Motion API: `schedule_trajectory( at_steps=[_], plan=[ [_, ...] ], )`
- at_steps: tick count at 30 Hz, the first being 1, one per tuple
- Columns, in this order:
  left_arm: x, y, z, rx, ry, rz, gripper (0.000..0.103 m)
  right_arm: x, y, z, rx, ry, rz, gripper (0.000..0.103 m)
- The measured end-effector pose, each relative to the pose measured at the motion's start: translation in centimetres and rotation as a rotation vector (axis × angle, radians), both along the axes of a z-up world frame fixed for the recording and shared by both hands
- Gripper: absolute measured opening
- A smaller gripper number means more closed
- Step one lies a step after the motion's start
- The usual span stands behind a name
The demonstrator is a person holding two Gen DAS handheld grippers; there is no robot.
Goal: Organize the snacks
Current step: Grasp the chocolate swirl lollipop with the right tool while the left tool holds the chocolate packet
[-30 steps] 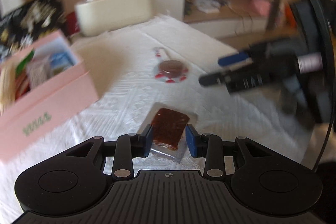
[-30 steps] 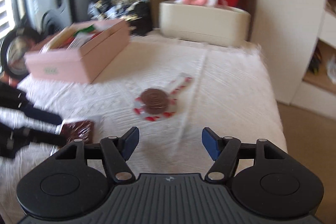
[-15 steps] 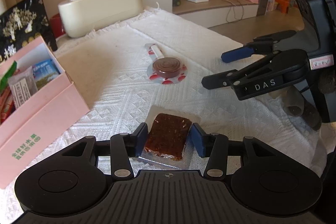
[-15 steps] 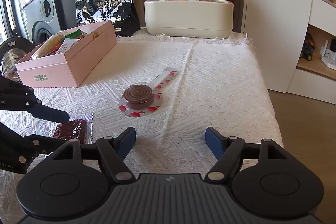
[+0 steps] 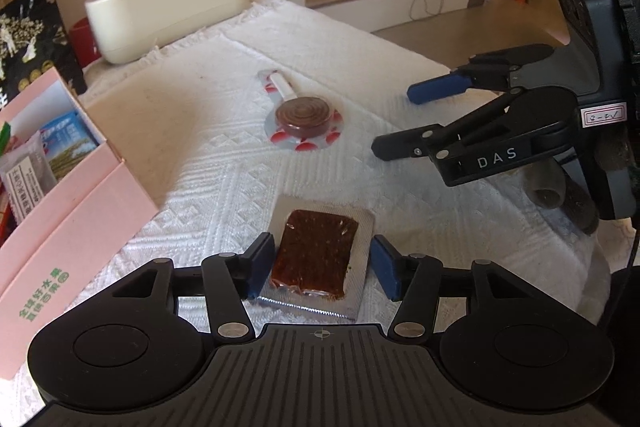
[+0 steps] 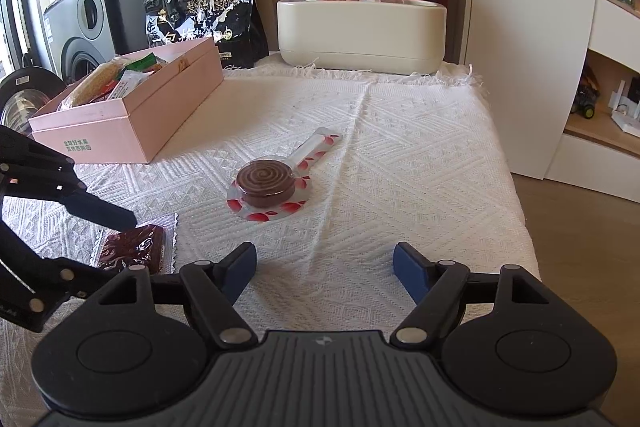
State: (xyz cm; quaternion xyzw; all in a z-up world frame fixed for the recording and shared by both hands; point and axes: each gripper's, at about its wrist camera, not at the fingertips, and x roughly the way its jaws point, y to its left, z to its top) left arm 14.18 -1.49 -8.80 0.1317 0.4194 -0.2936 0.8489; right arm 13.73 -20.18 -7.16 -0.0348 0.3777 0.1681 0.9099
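A brown fruit bar in a clear and silver packet (image 5: 316, 251) lies flat on the white tablecloth (image 5: 224, 187). My left gripper (image 5: 322, 263) straddles it with its jaws opening. The blue pads stand beside the packet's long edges and do not press on it. The packet (image 6: 134, 247) also shows at the lower left of the right wrist view, between the left gripper's black fingers (image 6: 100, 207). A wrapped chocolate spiral lollipop (image 5: 306, 115) (image 6: 266, 183) lies mid-table. My right gripper (image 6: 324, 261) (image 5: 398, 121) hovers open short of it, with nothing between its fingers.
An open pink box (image 6: 132, 123) (image 5: 80, 211) holding several snack packets stands at the left. A cream tissue box (image 6: 360, 31) and a black foil bag (image 6: 204, 15) stand at the back. The table's right edge (image 6: 516, 195) drops to a wooden floor.
The left gripper's jaws have spread apart from the fruit bar packet, which now lies on the cloth between them. The right gripper's jaws have widened a little; it has stayed in place.
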Motion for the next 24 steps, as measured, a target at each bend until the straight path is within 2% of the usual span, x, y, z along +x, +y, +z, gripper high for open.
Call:
schedule_trajectory(
  at_steps=[6, 9, 13, 16, 24],
  plan=[
    [-1.3, 0.0, -0.5, -0.013, -0.073, 0.041, 0.060, 0.0, 0.1, 0.0, -0.006, -0.002, 0.006, 0.077],
    [-1.2, 0.2, -0.5, -0.036, -0.075, 0.049, 0.058, 0.0, 0.1, 0.0, -0.002, -0.002, 0.011, 0.078],
    [-1.2, 0.7, -0.4, -0.071, -0.077, 0.119, 0.049, -0.2, -0.1, 0.2, 0.007, -0.011, 0.019, 0.079],
    [-1.6, 1.2, -0.2, -0.110, -0.078, 0.168, 0.047, -0.4, -0.2, 0.6, 0.004, -0.040, 0.007, 0.079],
    [-4.7, 2.7, 1.5, -0.111, -0.176, 0.264, 0.046, -0.4, 0.5, 1.4, 0.005, -0.058, 0.020, 0.079]
  ],
)
